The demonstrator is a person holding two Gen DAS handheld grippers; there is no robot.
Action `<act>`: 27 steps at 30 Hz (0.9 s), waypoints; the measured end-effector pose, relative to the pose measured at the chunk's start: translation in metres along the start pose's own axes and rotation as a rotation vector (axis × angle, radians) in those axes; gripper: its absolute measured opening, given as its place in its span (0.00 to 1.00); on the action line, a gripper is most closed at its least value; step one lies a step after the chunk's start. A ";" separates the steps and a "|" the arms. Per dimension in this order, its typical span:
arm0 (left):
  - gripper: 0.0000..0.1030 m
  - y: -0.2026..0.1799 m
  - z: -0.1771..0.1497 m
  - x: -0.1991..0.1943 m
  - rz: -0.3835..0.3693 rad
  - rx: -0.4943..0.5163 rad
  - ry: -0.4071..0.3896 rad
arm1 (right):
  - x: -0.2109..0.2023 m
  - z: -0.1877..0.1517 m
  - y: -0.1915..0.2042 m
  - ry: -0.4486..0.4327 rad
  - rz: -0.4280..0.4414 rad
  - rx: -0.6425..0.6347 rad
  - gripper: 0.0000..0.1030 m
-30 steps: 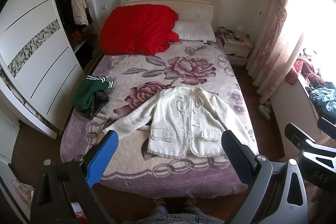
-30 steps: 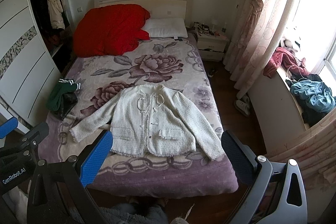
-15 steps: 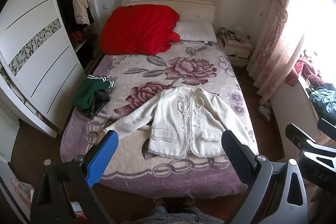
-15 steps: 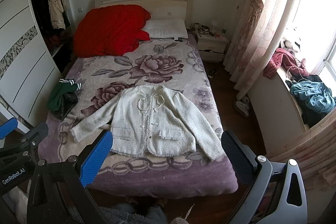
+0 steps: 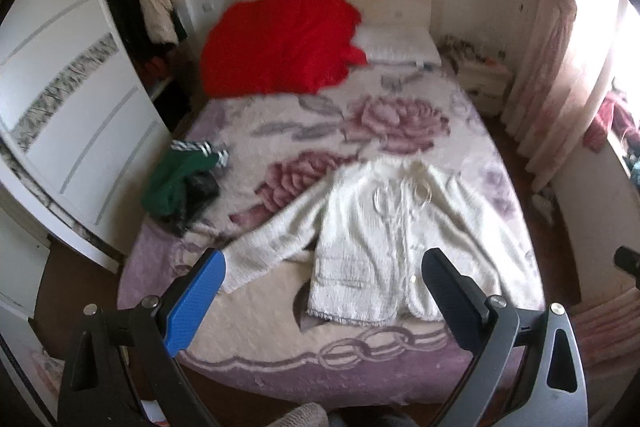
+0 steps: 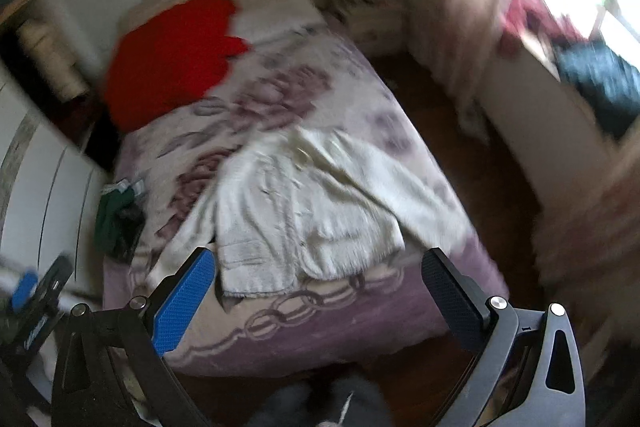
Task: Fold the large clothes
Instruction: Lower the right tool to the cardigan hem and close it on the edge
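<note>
Motion blur marks both views now, heaviest in the right wrist view, where the whole room is seen tilted; a second ago and half a second ago both views were sharp and level. A swing of the right claw [image 6: 318,277] toward the bed is suggested, with a smaller shift of the left claw [image 5: 320,279]. Both claws are seen spread wide with nothing between the blue and black pads.

The cream-white fuzzy knit cardigan [image 5: 396,239] is laid flat, front up, on the near half of the floral purple-and-cream blanketed bed [image 5: 352,351], its hem toward the foot edge and one sleeve stretched out toward the left side. Its position on the bed appears unchanged. A crumpled green garment with striped trim [image 5: 172,183] lies well apart by the left edge, and a red quilt [image 5: 280,43] is heaped at the headboard.

Folding has not been started; the change is judged to be the opening approach, probably toward a sleeve or shoulder.
</note>
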State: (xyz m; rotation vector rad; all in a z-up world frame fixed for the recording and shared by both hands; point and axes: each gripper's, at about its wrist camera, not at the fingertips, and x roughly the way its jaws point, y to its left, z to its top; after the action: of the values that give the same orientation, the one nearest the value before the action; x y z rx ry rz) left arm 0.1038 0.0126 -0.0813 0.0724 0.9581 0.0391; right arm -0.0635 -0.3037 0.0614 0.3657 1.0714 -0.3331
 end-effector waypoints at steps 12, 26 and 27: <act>0.98 -0.067 -0.080 0.250 0.091 0.019 0.324 | 0.363 -0.084 -0.248 0.239 0.095 0.892 0.62; 0.98 -0.176 -0.091 0.403 0.109 0.070 0.425 | 0.574 -0.170 -0.350 -0.167 0.209 1.405 0.58; 0.98 -0.185 -0.083 0.405 0.103 0.069 0.417 | 0.577 -0.162 -0.346 -0.177 0.217 1.377 0.51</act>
State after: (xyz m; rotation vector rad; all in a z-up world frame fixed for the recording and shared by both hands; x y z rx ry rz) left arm 0.2686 -0.1412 -0.4744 0.1823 1.3723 0.1200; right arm -0.0873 -0.5902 -0.5686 1.6235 0.4699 -0.8664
